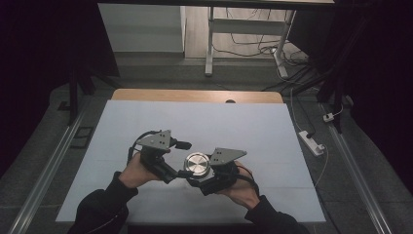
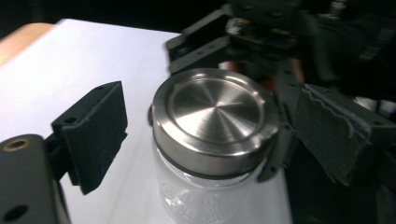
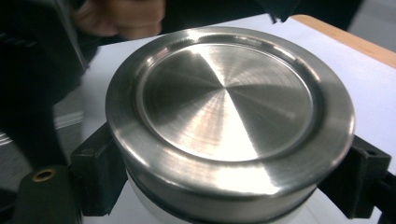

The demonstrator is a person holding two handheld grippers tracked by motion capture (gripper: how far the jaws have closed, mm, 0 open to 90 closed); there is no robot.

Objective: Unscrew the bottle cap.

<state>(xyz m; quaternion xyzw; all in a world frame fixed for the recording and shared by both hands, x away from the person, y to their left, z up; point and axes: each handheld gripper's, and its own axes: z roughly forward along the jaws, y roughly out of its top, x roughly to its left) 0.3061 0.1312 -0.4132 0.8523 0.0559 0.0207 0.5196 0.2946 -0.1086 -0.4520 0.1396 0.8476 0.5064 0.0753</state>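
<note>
Steel lid [image 3: 229, 116] on my jar [image 2: 196, 196]: right gripper [image 1: 207, 170] clamped on it, left gripper [image 1: 182, 158] released alongside.

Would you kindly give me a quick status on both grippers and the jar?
Right gripper shut on jar just under its steel lid. Left gripper open, fingers flanking the lid, apart from it. Nothing in the way on the white table.

Dim room, grey floor [image 1: 160, 73], white-legged desk [image 1: 210, 44] with trailing cables [image 1: 253, 48] behind.

Dim room, glare on steel lid [image 3: 229, 107]
</note>
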